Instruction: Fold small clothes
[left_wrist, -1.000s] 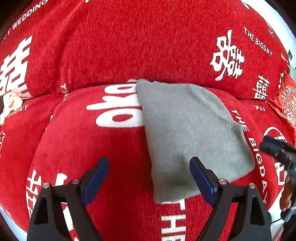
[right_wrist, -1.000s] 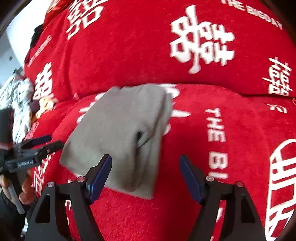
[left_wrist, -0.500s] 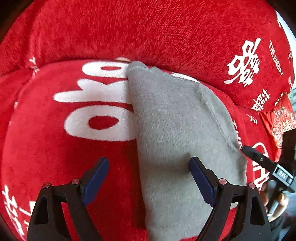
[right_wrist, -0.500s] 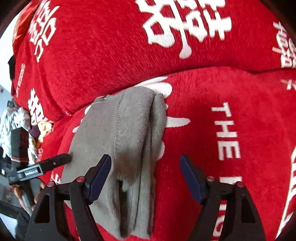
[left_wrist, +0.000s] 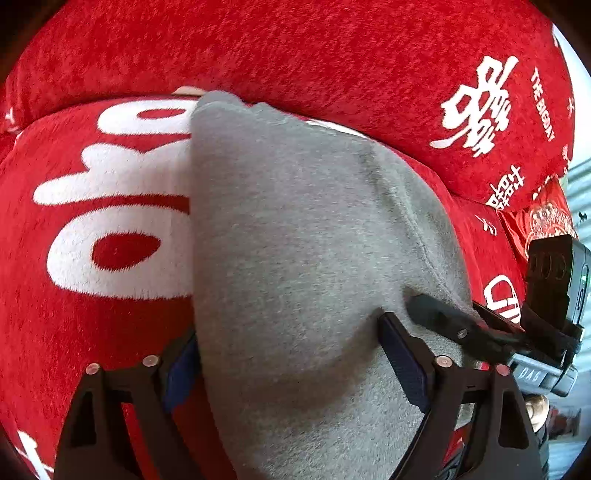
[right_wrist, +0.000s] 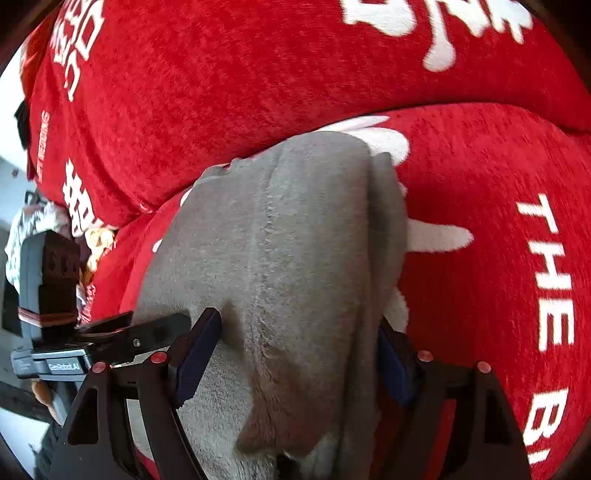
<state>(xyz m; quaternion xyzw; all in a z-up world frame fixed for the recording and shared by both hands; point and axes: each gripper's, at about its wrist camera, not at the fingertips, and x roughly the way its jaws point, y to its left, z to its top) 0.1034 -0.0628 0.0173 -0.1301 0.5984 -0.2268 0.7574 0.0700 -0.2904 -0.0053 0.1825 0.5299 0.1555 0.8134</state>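
A folded grey garment (left_wrist: 295, 240) lies on a red sofa seat cushion (left_wrist: 92, 314); it also shows in the right wrist view (right_wrist: 288, 258). My left gripper (left_wrist: 291, 354) is open, its blue-padded fingers (left_wrist: 402, 358) straddling the near left end of the garment. My right gripper (right_wrist: 295, 350) is open, its fingers (right_wrist: 195, 350) straddling the near right end. Each gripper's black tip presses into the cloth in the other's view: the right gripper (left_wrist: 443, 321) and the left gripper (right_wrist: 147, 332).
The red sofa backrest (left_wrist: 295, 48) with white lettering rises just behind the garment. A red cushion (left_wrist: 543, 218) lies at the far right. Patterned fabric (right_wrist: 33, 225) sits at the sofa's left end.
Both grippers have moved forward and down onto the garment. Their fingers now straddle its near edge and the cloth bulges between them. Both stay open.
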